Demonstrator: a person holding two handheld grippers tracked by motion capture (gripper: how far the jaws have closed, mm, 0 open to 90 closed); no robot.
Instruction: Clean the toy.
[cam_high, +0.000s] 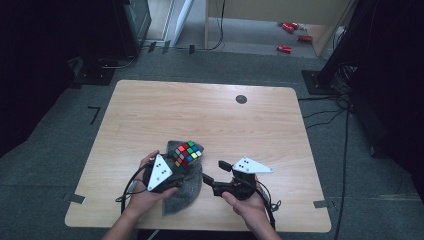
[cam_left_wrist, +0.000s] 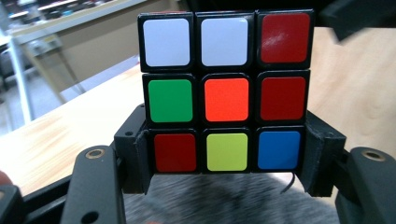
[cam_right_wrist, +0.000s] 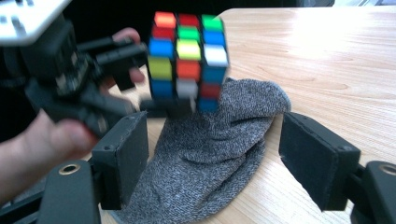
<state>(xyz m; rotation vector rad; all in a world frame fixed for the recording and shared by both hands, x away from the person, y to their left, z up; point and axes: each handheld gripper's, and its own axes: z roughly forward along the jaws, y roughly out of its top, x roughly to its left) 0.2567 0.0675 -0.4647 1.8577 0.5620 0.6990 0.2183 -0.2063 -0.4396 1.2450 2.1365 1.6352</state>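
A scrambled puzzle cube (cam_high: 187, 154) is held up above a grey knitted cloth (cam_high: 183, 189) near the table's front edge. My left gripper (cam_high: 176, 162) is shut on the cube (cam_left_wrist: 226, 91), its jaws pressing the cube's bottom row from both sides, with the cloth (cam_left_wrist: 224, 203) beneath. My right gripper (cam_high: 214, 172) stands open to the right of the cloth, pointing left at it. In the right gripper view the open fingers (cam_right_wrist: 123, 156) frame the cloth (cam_right_wrist: 210, 158), and the cube (cam_right_wrist: 187, 60) hangs above it in the other gripper.
The wooden table (cam_high: 210, 115) has bare surface behind and to both sides of the cloth. A small dark disc (cam_high: 241, 99) lies near the far edge. Red items (cam_high: 290, 35) lie on the floor beyond, with cables (cam_high: 325, 112) at the right.
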